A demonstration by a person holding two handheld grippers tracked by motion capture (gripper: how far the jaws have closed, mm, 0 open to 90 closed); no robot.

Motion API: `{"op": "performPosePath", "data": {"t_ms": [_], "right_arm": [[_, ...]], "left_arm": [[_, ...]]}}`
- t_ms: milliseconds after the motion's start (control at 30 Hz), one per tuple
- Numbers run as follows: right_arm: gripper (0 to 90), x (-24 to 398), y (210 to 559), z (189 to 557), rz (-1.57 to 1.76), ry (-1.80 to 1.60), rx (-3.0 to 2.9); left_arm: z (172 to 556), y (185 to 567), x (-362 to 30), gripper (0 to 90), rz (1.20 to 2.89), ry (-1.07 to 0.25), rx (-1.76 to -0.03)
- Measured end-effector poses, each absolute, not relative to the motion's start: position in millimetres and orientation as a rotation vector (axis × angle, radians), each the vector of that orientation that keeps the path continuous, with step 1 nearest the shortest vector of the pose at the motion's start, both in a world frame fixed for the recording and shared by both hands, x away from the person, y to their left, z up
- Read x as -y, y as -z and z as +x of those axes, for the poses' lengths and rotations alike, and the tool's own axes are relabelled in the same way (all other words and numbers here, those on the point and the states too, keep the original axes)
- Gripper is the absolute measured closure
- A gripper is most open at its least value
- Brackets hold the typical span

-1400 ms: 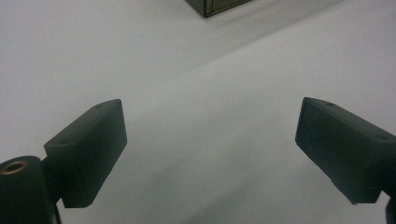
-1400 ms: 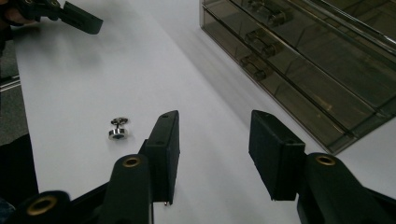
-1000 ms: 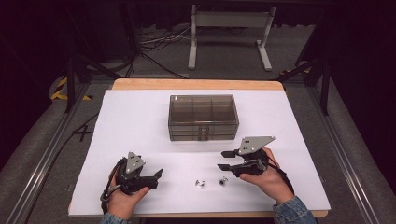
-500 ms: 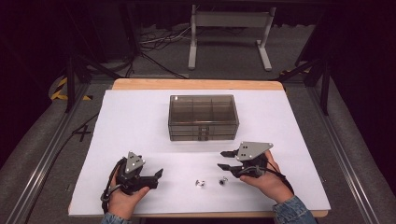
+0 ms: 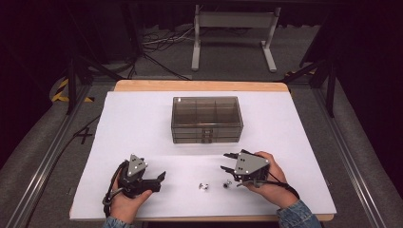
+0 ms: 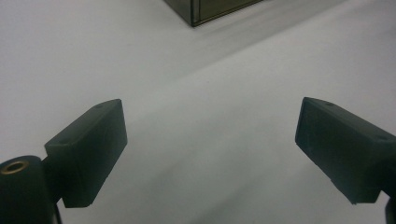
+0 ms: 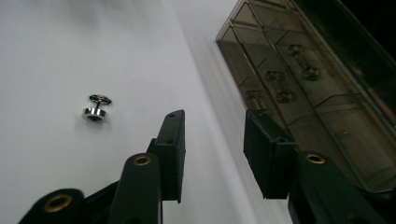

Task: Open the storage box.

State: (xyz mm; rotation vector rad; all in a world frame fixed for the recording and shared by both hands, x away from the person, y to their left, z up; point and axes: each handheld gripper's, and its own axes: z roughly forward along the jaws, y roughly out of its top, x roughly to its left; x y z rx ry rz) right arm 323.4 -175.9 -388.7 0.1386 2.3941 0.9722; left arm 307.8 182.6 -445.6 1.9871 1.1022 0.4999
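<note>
White covering is lying over the tabletop [image 5: 142,118], with bare wood showing along its far edge. At the near left, the left tool [image 5: 159,179] is resting in a hand with its jaws standing wide and nothing between them; in the left gripper view a corner of the box is being cut off at the top edge. Right of it, two small metal studs are lying on the white: one stud [image 5: 204,187] near the middle, the other stud [image 5: 226,183] just beside the right tool [image 5: 227,161], partly under its jaws and hard to make out. The right tool's jaws have just been closing and are standing half apart with nothing between them. Beyond, at the tabletop's centre, a smoky transparent box [image 5: 207,118] is sitting, its compartments holding a few small metal pieces blurred by the tinted walls. No writing is showing anywhere. Far off, a grey metal stand [image 5: 233,33] is standing on the floor among cables.
</note>
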Motion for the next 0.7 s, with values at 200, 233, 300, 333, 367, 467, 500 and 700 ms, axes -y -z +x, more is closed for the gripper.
{"op": "performPosePath", "data": {"t_ms": [200,233,300,333,367,467,500,700], "right_arm": [[62.1,174,387,318,0.086,-0.889,-2.313],[62.1,174,386,318,0.076,-0.873,-2.3],[61.9,173,387,317,0.057,-0.844,-2.274],[61.7,173,386,316,0.052,-0.831,-2.267],[61.6,173,386,316,0.039,-0.814,-2.257],[61.4,171,387,313,0.02,-0.767,-2.226],[61.1,170,387,312,-0.013,-0.739,-2.22],[60.1,167,389,309,-0.05,-0.678,-2.164]], "left_arm": [[308,445,-183,8.2,1.974,-0.486,-1.1],[308,445,-184,7.6,1.969,-0.478,-1.096],[307,444,-184,6.8,1.959,-0.468,-1.092],[307,444,-184,6.7,1.95,-0.461,-1.09],[307,444,-185,6.4,1.939,-0.455,-1.09],[306,444,-184,3.1,1.954,-0.469,-1.096],[306,444,-185,3.1,1.951,-0.459,-1.091],[305,444,-185,0.4,1.953,-0.444,-1.071]]}}
